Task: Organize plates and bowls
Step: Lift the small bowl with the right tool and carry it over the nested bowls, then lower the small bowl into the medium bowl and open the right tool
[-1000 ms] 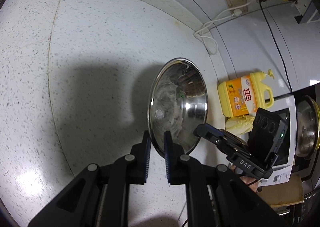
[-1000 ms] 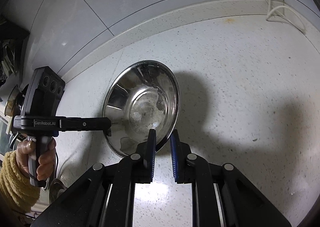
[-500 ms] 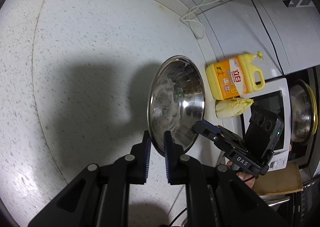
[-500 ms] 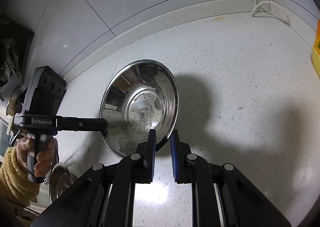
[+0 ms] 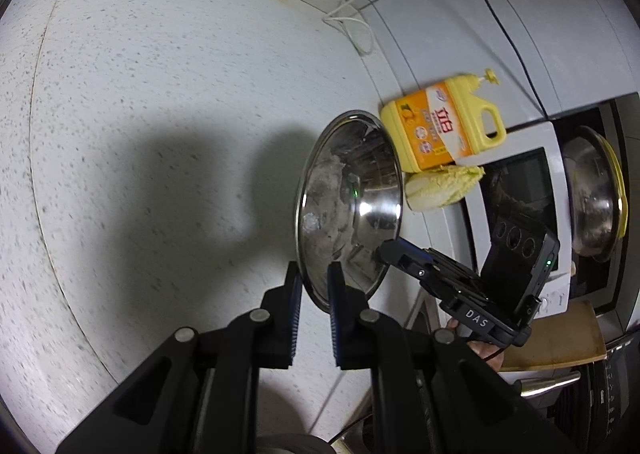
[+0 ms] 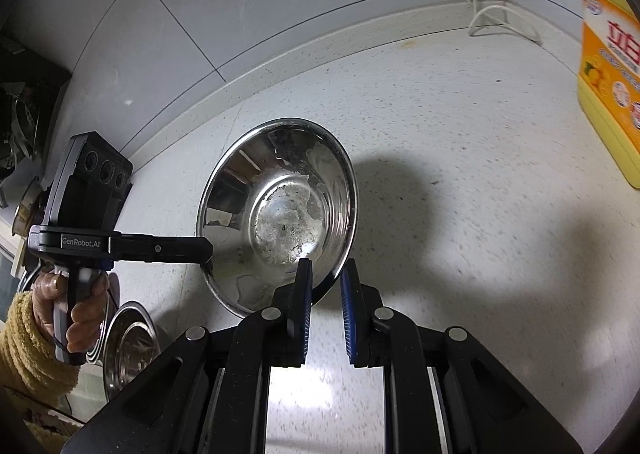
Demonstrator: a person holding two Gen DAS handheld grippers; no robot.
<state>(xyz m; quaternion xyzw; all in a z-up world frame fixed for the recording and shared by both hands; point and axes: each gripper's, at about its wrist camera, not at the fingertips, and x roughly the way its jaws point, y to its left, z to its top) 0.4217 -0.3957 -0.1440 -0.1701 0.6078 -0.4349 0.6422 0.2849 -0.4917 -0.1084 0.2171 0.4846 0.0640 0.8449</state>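
A stainless steel bowl (image 5: 348, 210) with dried residue inside is held above the speckled white counter, tilted on edge. My left gripper (image 5: 313, 280) is shut on its near rim. My right gripper (image 6: 325, 272) is shut on the rim at another spot. The bowl shows in the right wrist view (image 6: 280, 210) with its inside facing me. The right gripper also shows in the left wrist view (image 5: 386, 250), and the left gripper in the right wrist view (image 6: 208, 254), each clamped on the rim.
A yellow detergent jug (image 5: 444, 122) and a cabbage (image 5: 440, 190) stand by a white microwave (image 5: 516, 190) at the right. A steel pot (image 5: 592, 194) sits beyond it. Several steel bowls (image 6: 128, 346) are stacked at the lower left. A white cable (image 5: 352, 26) lies by the wall.
Both grippers have carried the bowl to the right along the counter, toward the detergent jug and microwave. The grips on the rim are unchanged.
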